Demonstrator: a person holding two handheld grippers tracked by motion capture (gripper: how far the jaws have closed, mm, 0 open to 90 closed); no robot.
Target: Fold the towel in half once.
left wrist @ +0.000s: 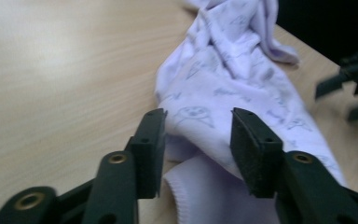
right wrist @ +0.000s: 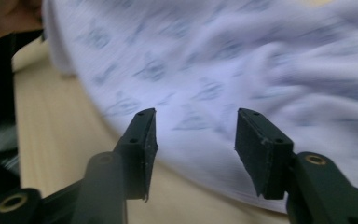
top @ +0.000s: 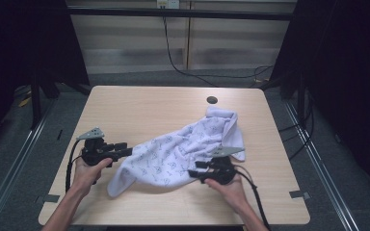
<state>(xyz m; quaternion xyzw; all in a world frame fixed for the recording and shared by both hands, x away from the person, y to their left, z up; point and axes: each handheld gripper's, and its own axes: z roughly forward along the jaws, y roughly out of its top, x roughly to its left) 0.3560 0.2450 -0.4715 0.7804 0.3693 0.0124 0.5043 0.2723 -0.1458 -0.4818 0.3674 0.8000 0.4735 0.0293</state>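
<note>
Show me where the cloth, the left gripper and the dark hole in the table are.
cloth [top: 173, 154]: high view, middle of the patterned fabric.
left gripper [top: 125, 149]: high view, between its open fingers at the cloth's edge.
hole [top: 212, 100]: high view, centre of the dark round opening near the table's far edge.

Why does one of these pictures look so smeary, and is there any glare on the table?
Right gripper view: the patterned cloth is smeared, its prints streaked, while the black jaws stay sharp. Left gripper view: a pale sheen lies on the table at upper left, and the far gripper at the right edge is soft. High view: evenly lit table, dark surroundings.
</note>
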